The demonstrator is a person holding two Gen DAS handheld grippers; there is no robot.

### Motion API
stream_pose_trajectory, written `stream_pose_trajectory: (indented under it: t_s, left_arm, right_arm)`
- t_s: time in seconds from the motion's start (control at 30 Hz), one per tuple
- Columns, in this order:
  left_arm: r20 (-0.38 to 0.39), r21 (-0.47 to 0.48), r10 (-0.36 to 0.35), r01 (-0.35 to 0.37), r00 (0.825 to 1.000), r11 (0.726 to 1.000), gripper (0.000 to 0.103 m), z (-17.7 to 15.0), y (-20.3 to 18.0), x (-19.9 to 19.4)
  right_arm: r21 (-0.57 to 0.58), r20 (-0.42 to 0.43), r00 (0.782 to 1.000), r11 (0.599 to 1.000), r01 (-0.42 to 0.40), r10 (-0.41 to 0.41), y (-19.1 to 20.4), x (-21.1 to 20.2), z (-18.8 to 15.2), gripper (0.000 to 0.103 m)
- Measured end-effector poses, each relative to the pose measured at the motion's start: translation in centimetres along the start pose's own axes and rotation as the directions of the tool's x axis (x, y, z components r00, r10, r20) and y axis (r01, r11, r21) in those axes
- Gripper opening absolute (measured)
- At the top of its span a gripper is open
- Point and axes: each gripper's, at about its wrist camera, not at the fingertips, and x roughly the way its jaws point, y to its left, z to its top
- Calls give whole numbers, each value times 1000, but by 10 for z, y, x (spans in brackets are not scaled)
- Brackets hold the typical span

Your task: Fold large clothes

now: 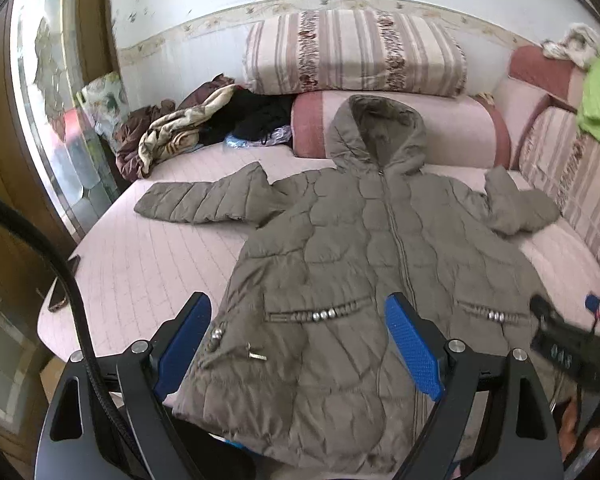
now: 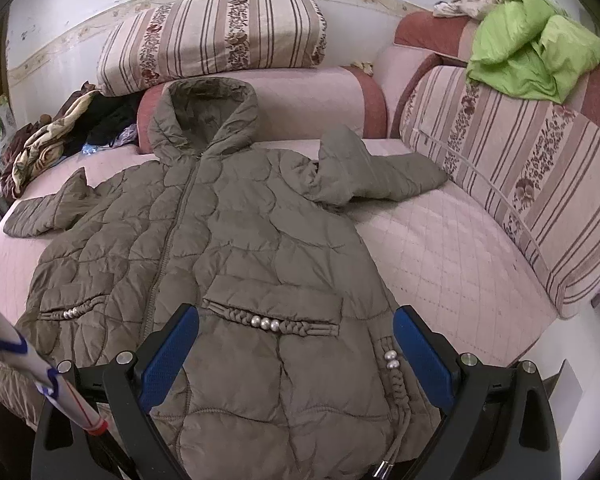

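Well, from the left wrist, the left hand-held gripper (image 1: 300, 344), fingers apart, hangs over the olive quilted hooded jacket (image 1: 364, 248), spread on the pink quilted bed (image 1: 148, 264), hood farthest ahead. From the right wrist, the right hand-held gripper (image 2: 296, 352), also apart, straddles its hem.

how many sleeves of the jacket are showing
2. One sleeve lies stretched out flat on the jacket's left side toward the clothes pile; the other sleeve is bunched toward the striped cushion.
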Motion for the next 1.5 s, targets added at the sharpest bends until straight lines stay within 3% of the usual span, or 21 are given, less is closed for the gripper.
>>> stream_pose_trajectory:
  t_s: [0.33,0.6,0.73,0.93,1.07,1.5]
  left_arm:
    - [24,-120,79,-75,997,990,88,11,22,6]
    - [84,-140,106,-93,991,986,88,10,24,4]
    - [48,-199,107,-95,993,975,88,19,30,10]
    - [9,-139,106,-104,994,985,88,15,20,19]
    - [-42,-122,60,-65,997,990,88,2,15,26]
    - [-78,-64,79,-84,994,994,88,-14,4,32]
  right_arm:
    - [-50,44,999,998,-26,28,22,-4,18,100]
    - [-109,147,987,993,-50,65,44,-13,18,100]
    - [-121,101,991,990,-73,86,49,-9,19,100]
    - [-78,-3,995,992,-96,96,43,8,17,100]
    - [-92,-22,998,994,-67,65,43,13,11,100]
    - [-148,-63,998,989,-23,14,48,23,2,100]
